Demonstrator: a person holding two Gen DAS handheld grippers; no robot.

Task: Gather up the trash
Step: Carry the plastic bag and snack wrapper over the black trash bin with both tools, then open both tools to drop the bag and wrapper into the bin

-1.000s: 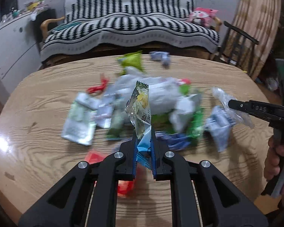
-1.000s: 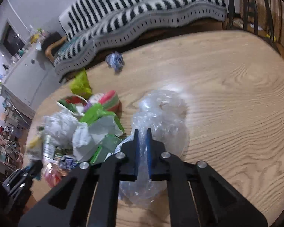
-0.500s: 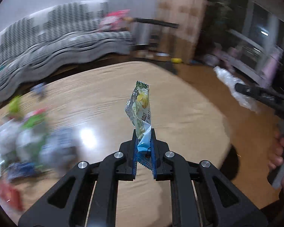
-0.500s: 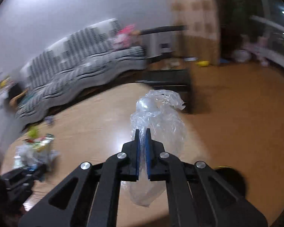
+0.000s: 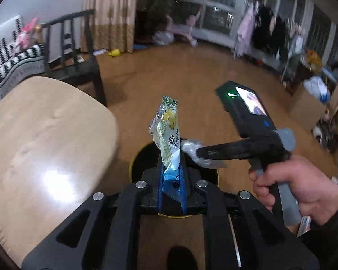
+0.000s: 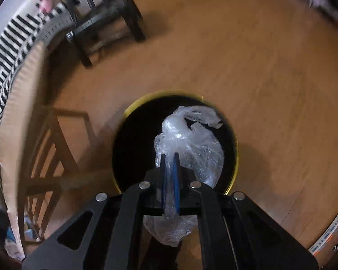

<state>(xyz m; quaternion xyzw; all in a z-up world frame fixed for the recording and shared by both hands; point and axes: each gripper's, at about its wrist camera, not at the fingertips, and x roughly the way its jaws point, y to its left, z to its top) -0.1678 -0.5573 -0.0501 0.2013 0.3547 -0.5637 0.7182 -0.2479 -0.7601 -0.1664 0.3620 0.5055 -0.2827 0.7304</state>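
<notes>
**Both grippers swing from table to bin**

Since a second ago, both grippers have left the littered table. Left gripper, clamped on a snack wrapper, and right gripper, pinching crumpled clear plastic, hang over the yellow-rimmed bin.

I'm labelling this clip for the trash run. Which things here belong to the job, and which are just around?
Part of the job:
- snack wrapper clamped in the left claw
- clear plastic bag clamped in the right claw
- black bin with yellow rim, below both

Just around:
- wooden table
- dark chair
- striped sofa
</notes>
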